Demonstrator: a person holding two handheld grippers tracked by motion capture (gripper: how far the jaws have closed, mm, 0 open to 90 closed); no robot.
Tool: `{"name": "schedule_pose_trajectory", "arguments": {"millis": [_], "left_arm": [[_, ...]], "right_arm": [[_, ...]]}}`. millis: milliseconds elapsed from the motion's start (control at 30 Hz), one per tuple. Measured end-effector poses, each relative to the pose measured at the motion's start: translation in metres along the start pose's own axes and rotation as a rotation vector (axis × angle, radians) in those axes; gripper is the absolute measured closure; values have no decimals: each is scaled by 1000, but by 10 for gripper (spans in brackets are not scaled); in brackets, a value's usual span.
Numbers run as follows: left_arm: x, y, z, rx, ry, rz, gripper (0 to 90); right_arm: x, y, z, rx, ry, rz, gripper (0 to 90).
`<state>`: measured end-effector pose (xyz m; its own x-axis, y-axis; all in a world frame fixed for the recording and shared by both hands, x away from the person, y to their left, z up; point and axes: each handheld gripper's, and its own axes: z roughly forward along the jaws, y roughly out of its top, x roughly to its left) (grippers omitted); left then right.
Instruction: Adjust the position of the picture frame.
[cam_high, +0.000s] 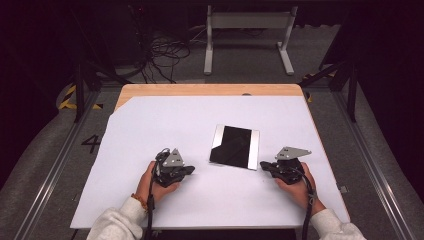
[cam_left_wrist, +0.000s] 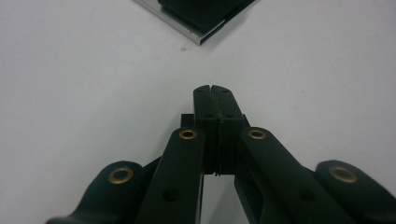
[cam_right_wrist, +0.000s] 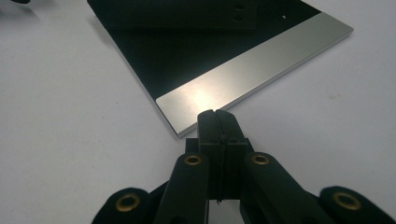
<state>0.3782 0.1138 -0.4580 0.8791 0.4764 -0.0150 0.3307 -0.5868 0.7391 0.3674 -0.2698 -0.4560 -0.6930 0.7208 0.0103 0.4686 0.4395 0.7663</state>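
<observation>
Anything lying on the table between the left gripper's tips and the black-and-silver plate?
No. In the left gripper view, bare white table surface lies between the shut left gripper and the plate's nearest corner; the high view agrees.

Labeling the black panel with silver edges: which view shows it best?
The high view: the whole panel lies flat between the two tools, all four corners visible. The right gripper view shows its near silver strip and part of the black face; the left gripper view catches one corner.
</observation>
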Motion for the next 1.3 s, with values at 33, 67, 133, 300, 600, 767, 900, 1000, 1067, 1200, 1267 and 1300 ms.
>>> {"name": "schedule_pose_trajectory", "arguments": {"millis": [33,67,133,300,600,767,900,1000,1067,1200,1267,1300], "left_arm": [[0,4,5,-3,-2,2,899],[-1,7,9,4,2,11,899],[0,11,15,9,-8,12,899],[0,19,28,20,5,20,899],[7,22,33,10,-9,-4,899],[7,25,37,8,-11,6,899],[9,27,39,12,-12,-6,899],[11,28,39,6,-18,-2,898],[11,27,39,9,-15,-7,898],[17,26,36,5,6,-24,898],[20,26,36,7,16,-29,898],[22,26,36,9,23,-34,898]], "right_arm": [[1,1,1,7,0,-7,900],[3,2,3,16,2,-14,900],[5,3,5,23,9,-21,900],[11,7,10,25,8,-15,900],[14,7,11,32,27,-25,900],[16,8,12,35,29,-38,900],[16,8,12,36,30,-44,900],[17,8,12,36,25,-51,900],[18,8,12,37,22,-54,900],[18,8,12,36,20,-54,900],[18,8,11,35,20,-56,900],[19,8,11,35,24,-56,900]]}}
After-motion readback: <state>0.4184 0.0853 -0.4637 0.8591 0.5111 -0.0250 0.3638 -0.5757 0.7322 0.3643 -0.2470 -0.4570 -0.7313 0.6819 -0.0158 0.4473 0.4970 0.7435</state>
